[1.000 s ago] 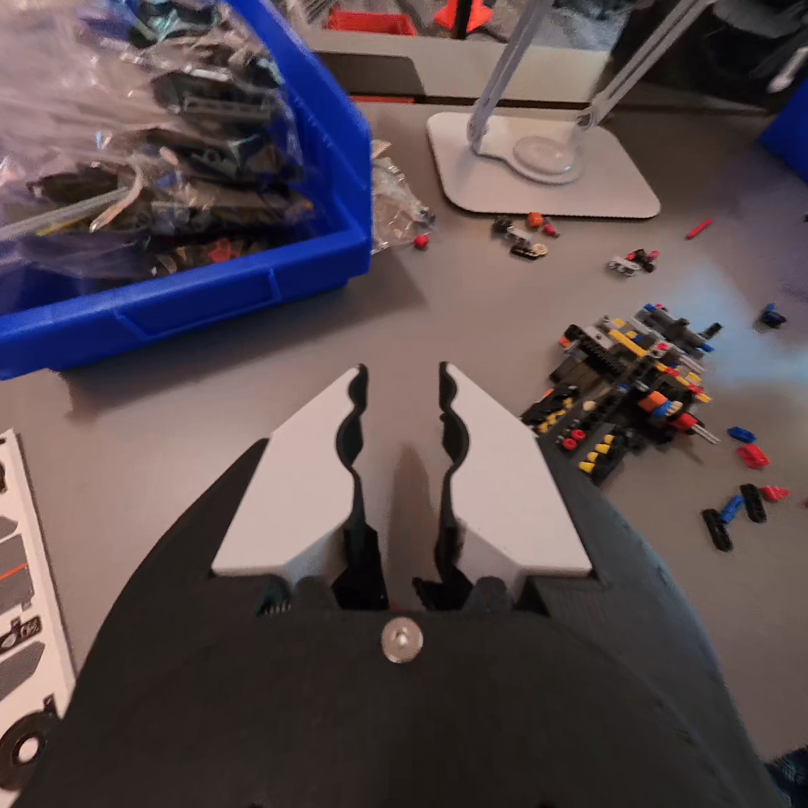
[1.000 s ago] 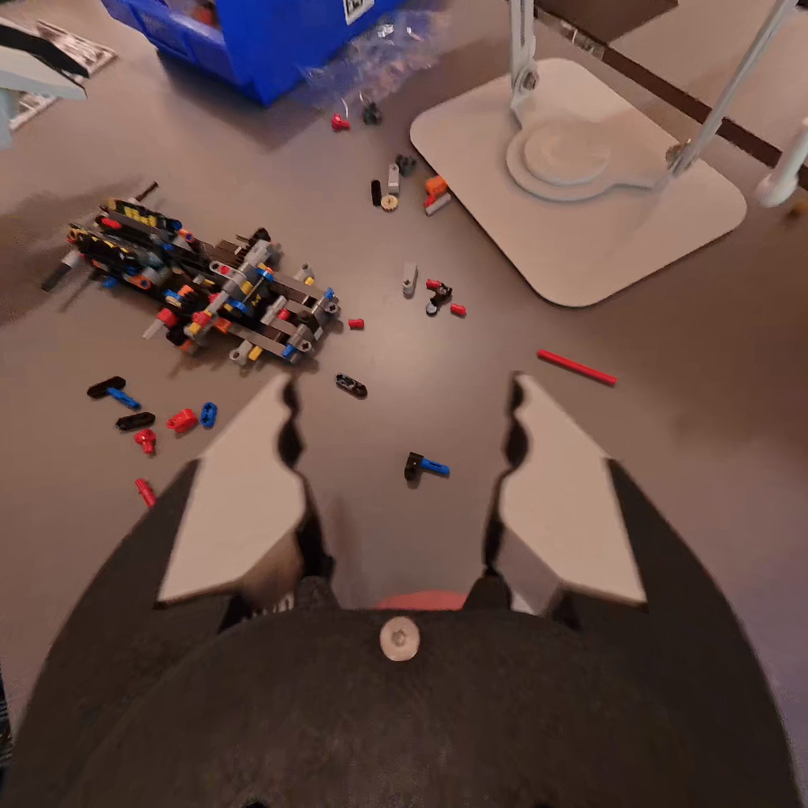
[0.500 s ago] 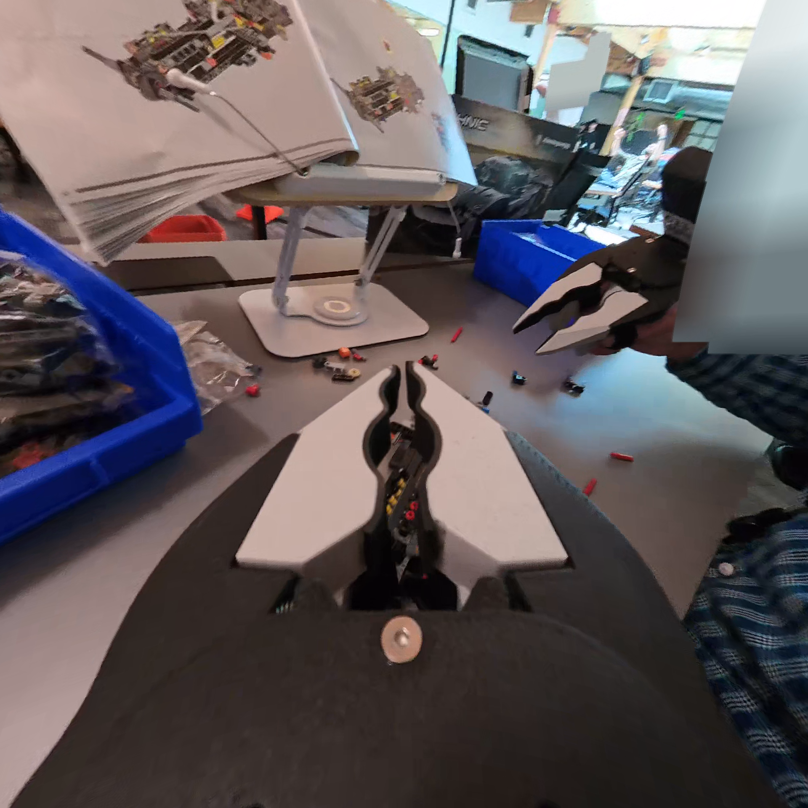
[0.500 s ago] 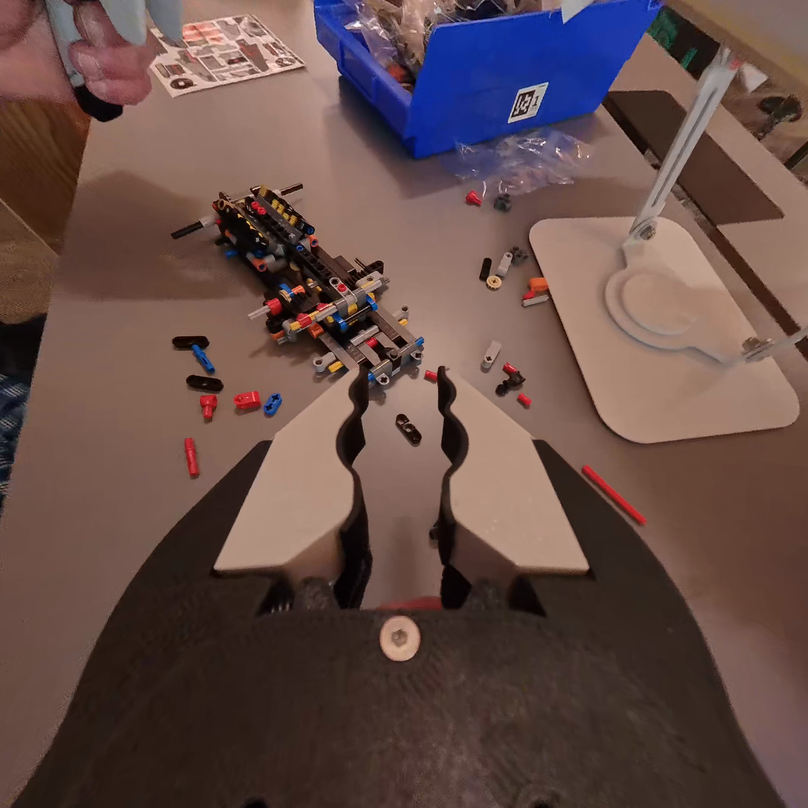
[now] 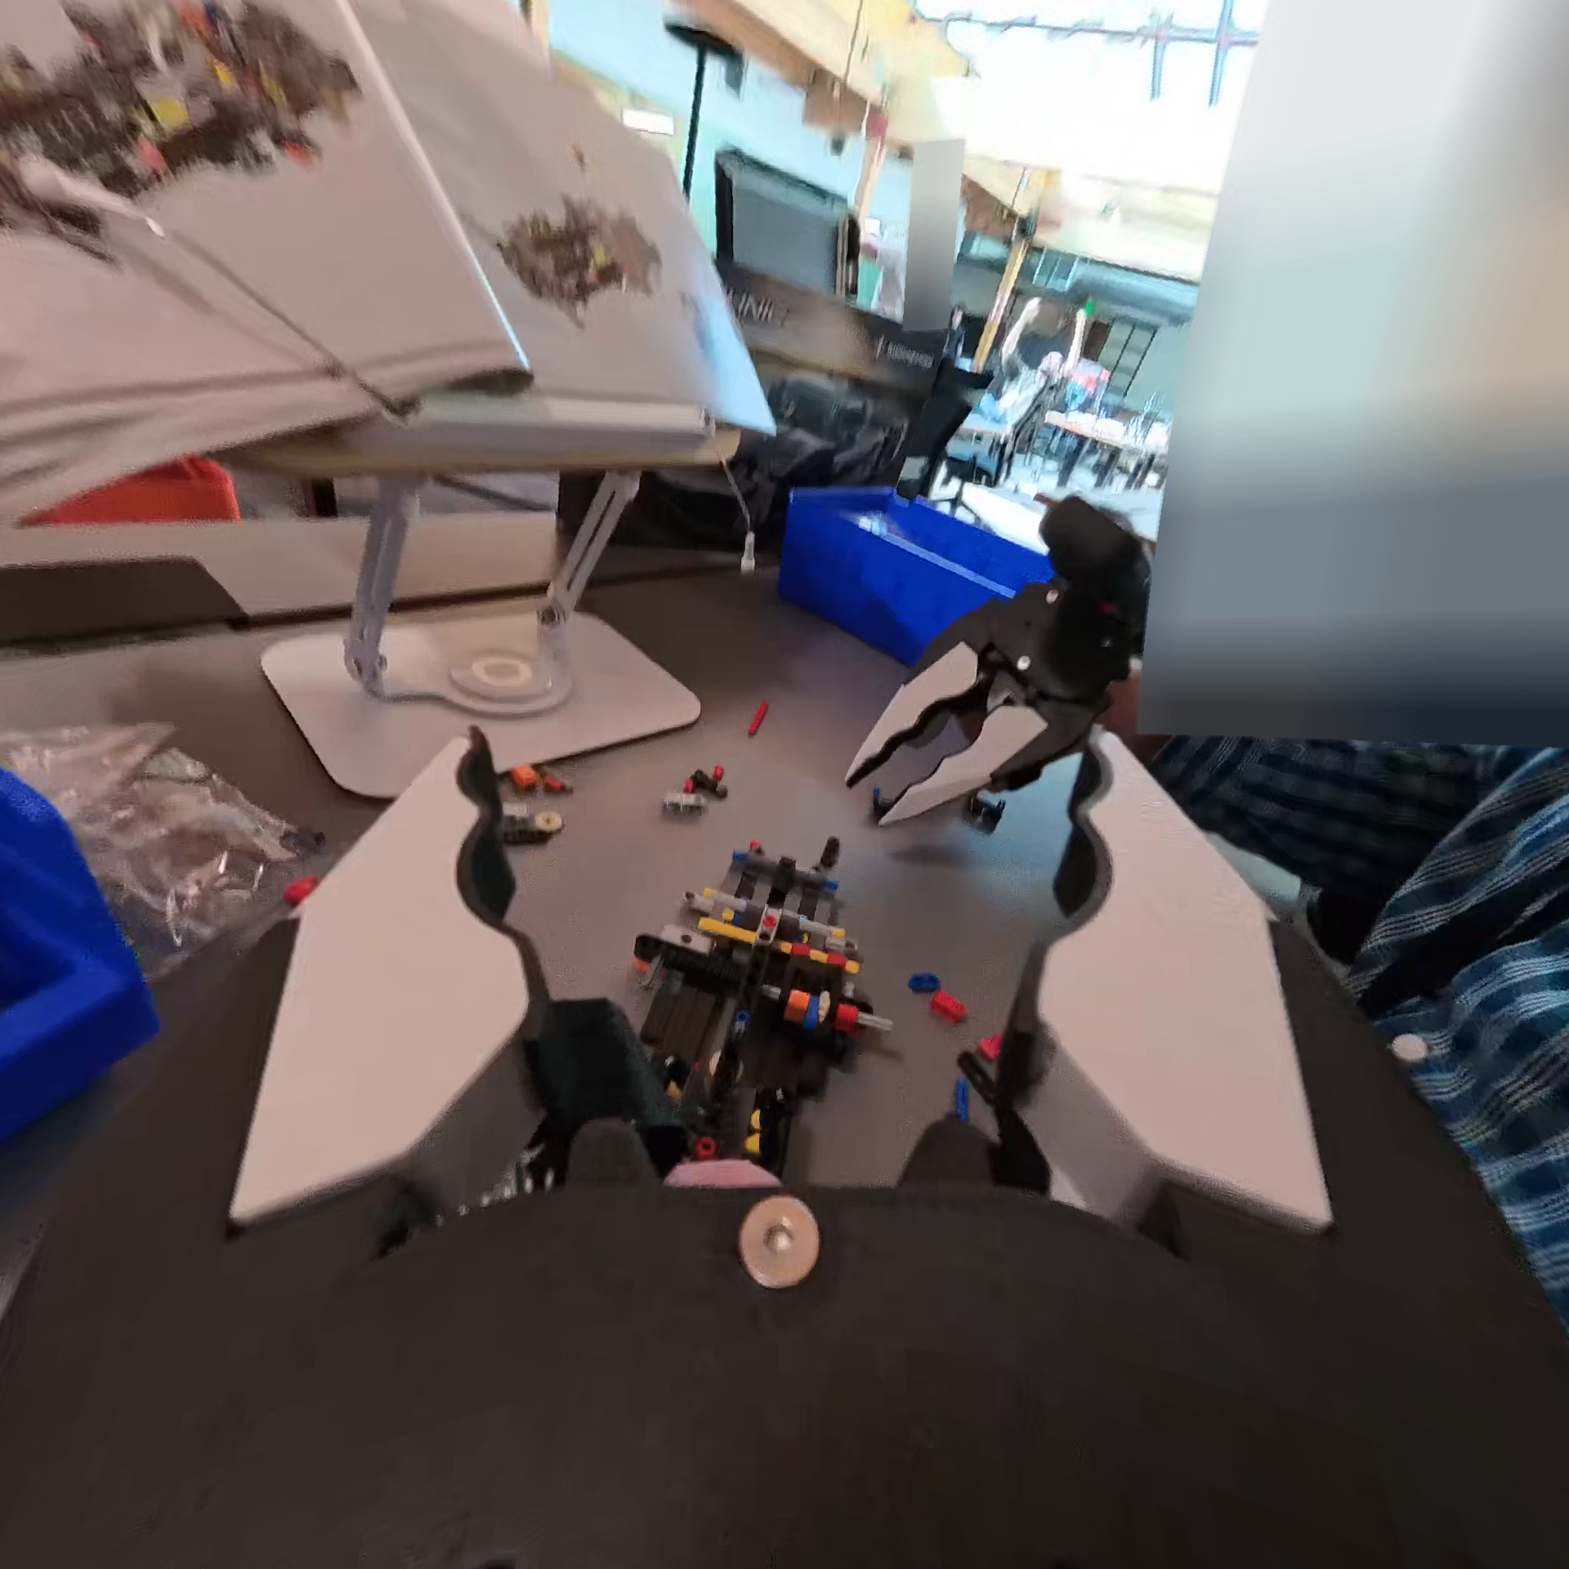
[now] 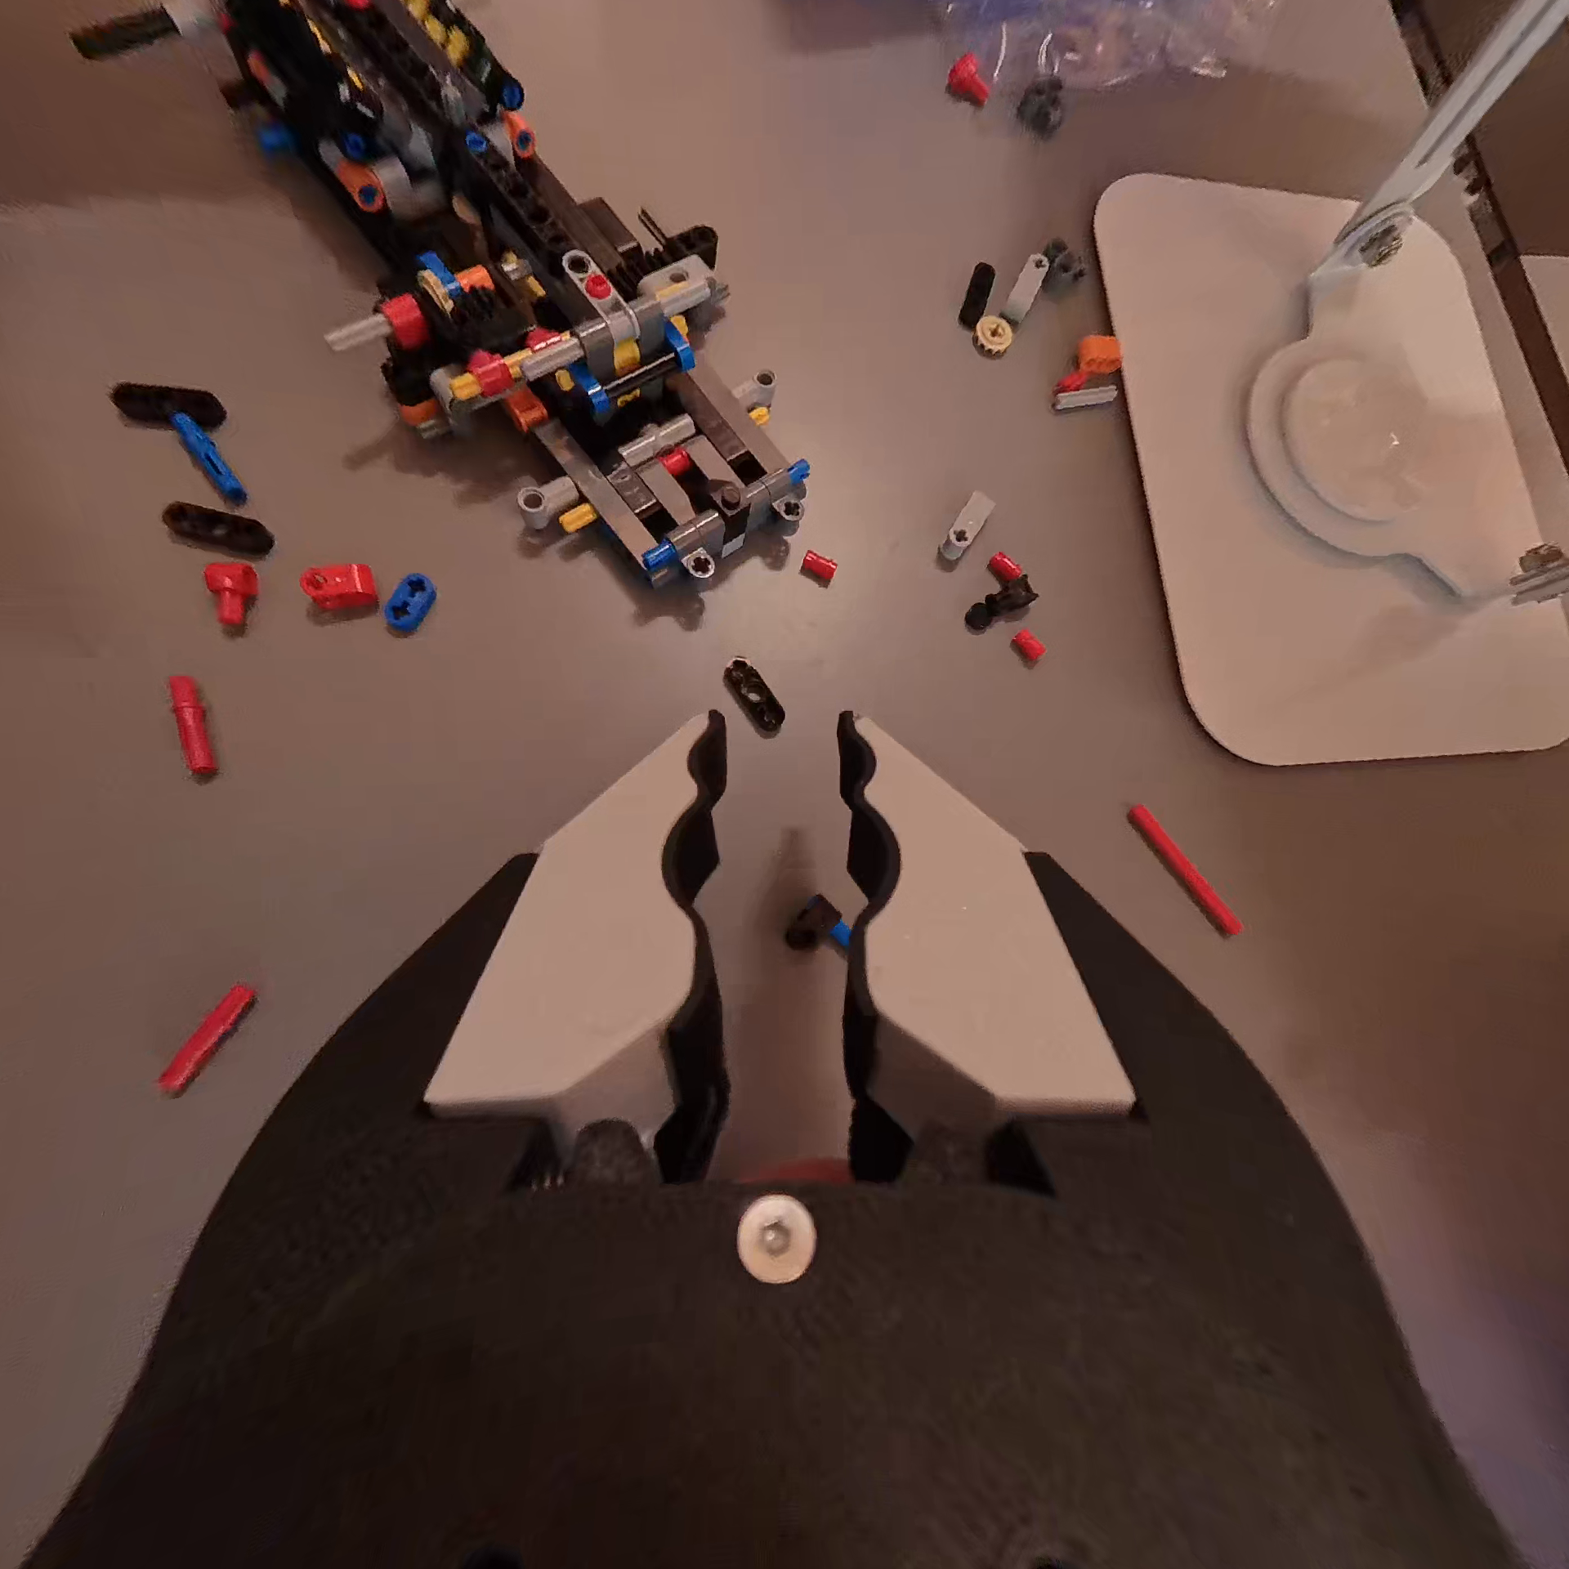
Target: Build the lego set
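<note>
Two grippers over a half-built lego chassis on a grey table.

Left wrist view: the left gripper (image 5: 785, 798) has its jaws spread wide and empty, with the lego chassis (image 5: 756, 976) lying on the table (image 5: 849, 662) between them at 12 o'clock. The right gripper (image 5: 874, 794) hangs at 1 o'clock, tips close to the table. An instruction book (image 5: 357, 255) rests on a white stand (image 5: 475, 679) at 11 o'clock.

Right wrist view: the right gripper (image 6: 779, 722) has its jaws parted a little, holding nothing. A short black link (image 6: 753, 696) lies just past its tips at 12 o'clock. A black-and-blue pin piece (image 6: 817, 921) lies on the table between the fingers. The chassis (image 6: 543, 340) sits at 11 o'clock, with loose red, blue and black parts scattered around it.
</note>
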A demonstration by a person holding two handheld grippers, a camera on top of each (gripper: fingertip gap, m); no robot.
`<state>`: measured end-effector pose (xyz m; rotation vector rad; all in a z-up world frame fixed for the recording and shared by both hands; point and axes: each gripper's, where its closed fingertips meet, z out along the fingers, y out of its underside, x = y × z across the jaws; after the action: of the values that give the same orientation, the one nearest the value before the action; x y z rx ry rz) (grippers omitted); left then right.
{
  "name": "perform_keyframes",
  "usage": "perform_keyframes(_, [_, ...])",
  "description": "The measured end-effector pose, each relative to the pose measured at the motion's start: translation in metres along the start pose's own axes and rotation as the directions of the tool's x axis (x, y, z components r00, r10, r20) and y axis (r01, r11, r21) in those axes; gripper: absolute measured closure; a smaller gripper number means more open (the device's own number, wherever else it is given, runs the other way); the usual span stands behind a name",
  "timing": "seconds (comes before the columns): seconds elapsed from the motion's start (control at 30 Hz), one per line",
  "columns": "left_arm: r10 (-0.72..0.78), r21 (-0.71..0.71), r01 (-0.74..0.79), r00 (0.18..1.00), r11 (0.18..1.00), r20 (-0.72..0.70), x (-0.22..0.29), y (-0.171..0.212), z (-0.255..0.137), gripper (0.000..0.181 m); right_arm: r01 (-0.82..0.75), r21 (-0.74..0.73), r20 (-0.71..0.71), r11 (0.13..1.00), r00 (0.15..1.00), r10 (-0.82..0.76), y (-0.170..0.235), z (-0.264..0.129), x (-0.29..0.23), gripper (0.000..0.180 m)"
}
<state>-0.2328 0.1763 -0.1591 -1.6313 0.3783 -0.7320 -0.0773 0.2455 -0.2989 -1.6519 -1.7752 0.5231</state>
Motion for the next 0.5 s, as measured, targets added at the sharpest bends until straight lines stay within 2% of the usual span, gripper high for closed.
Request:
perform_keyframes(0.07, [0.019,-0.072,-0.016,0.999,0.997,0.040,-0.007,0.017,0.007,0.043,0.024,-0.005,0.007,1.000,1.000,-0.024,-0.003,0.004,-0.001,0.156])
perform_keyframes(0.1, [0.008,-0.123,0.000,0.998,0.992,0.066,-0.012,0.027,0.008,0.061,0.035,0.001,0.018,0.999,0.999,-0.035,-0.006,0.005,-0.002,0.156])
perform_keyframes(0.13, [-0.013,-0.183,0.018,1.000,0.983,0.028,-0.010,0.039,0.008,0.097,0.045,0.010,0.032,0.999,0.998,-0.046,-0.011,0.007,-0.003,0.156])
perform_keyframes(0.2, [-0.037,-0.276,0.016,0.997,0.961,-0.071,0.002,0.058,0.007,0.114,0.049,0.047,0.087,0.998,0.995,-0.053,-0.024,0.011,-0.010,0.153])
perform_keyframes(0.23, [-0.026,-0.312,0.001,0.997,0.950,-0.076,0.003,0.065,0.007,0.109,0.045,0.067,0.114,0.997,0.992,-0.053,-0.032,0.013,-0.014,0.149])
perform_keyframes(0.27, [-0.003,-0.365,-0.028,0.997,0.931,-0.083,0.004,0.075,0.007,0.097,0.046,0.079,0.135,0.996,0.989,-0.056,-0.039,0.016,-0.017,0.141])
perform_keyframes(0.33, [0.056,-0.491,-0.066,0.998,0.869,-0.036,-0.005,0.097,0.005,0.076,0.063,0.074,0.166,0.995,0.983,-0.074,-0.048,0.025,-0.020,0.118])
perform_keyframes(0.4, [0.143,-0.585,-0.103,0.989,0.804,0.022,-0.021,0.114,0.002,0.057,0.103,0.069,0.190,0.992,0.975,-0.114,-0.053,0.036,-0.024,0.118])
perform_keyframes(0.5, [0.129,-0.621,-0.108,0.992,0.777,-0.012,-0.019,0.128,0.005,0.065,0.145,0.058,0.246,0.988,0.957,-0.155,-0.058,0.052,-0.031,0.120])
